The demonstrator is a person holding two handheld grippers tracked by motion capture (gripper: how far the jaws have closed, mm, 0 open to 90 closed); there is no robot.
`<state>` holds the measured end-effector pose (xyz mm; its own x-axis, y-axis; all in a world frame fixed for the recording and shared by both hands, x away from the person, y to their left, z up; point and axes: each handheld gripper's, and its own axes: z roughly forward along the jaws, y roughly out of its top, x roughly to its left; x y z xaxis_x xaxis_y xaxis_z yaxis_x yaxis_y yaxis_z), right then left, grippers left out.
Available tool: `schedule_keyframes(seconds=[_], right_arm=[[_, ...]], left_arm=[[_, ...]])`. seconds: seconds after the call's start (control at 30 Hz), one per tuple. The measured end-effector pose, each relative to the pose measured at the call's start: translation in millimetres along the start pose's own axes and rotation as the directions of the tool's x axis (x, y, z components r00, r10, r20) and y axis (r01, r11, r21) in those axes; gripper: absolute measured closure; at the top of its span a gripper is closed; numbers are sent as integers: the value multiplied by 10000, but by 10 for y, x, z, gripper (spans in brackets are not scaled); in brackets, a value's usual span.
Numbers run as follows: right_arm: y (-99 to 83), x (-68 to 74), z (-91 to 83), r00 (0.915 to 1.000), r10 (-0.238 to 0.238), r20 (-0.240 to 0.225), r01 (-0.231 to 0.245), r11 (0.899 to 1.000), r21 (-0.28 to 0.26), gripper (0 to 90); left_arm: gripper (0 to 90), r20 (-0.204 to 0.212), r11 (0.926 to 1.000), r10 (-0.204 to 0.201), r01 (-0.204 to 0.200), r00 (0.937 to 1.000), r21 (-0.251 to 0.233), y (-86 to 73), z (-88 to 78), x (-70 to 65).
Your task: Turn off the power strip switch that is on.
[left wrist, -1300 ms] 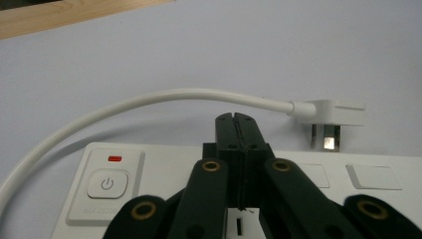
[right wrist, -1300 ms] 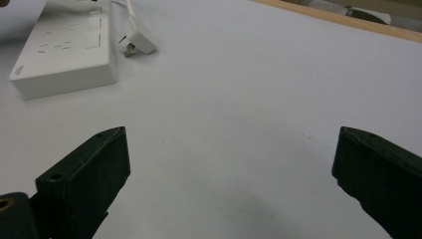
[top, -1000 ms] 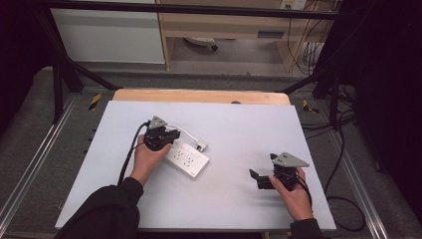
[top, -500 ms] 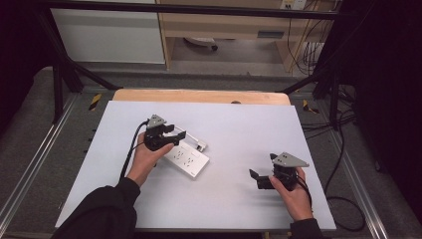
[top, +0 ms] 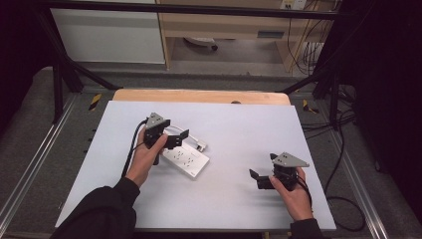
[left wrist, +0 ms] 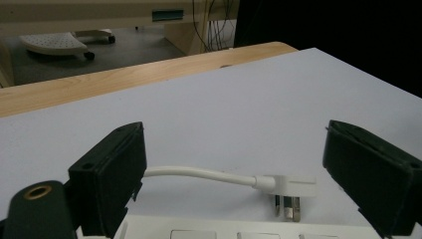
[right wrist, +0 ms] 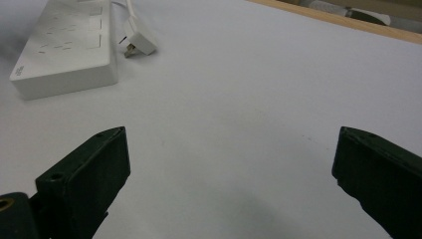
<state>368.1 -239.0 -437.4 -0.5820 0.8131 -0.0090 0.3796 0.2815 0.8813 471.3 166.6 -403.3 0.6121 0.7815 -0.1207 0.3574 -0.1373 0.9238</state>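
A white power strip (top: 188, 160) lies on the white table top (top: 239, 124), and its short white cord (left wrist: 199, 174) curls round to a plug (top: 201, 147) lying beside its far end. My left gripper (top: 178, 139) hovers over the strip's far end. Its jaws have just been opening and now stand wide, with nothing pressed between them. In the left gripper view the cord and plug (left wrist: 292, 186) lie on the table ahead of the jaws. My right gripper (top: 261, 168) rests open near the table's front right, pointing toward the strip (right wrist: 64, 45) and plug (right wrist: 140, 43).
A wooden strip (top: 199, 95) borders the table's far edge. Beyond it are a grey floor, a wheeled base (top: 199, 44) and wooden furniture. Metal rails run along both sides of the table, and cables (top: 343, 149) lie on the floor at the right.
The left gripper's jaws have spread from nearly shut to wide open above the strip's far end, and that hand shifted slightly. The right hand and gripper stayed still.
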Motion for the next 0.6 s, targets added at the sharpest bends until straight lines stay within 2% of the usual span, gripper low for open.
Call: schedule_keyframes(seconds=[0.23,0.37,0.6], right_arm=[[2,1,-4,10000,10,4,-10,10000,-35,22],[2,-1,-4,10000,19,-15,-19,10000,-55,22],[2,0,-1,10000,-10,-34,10,10000,-45,22]], left_arm=[[74,123,9998,-180,178,9998,111,16,-61,-31],[68,38,9999,-134,134,9999,43,44,-108,-59],[68,182,9999,-139,141,9997,-66,95,-229,-103]])
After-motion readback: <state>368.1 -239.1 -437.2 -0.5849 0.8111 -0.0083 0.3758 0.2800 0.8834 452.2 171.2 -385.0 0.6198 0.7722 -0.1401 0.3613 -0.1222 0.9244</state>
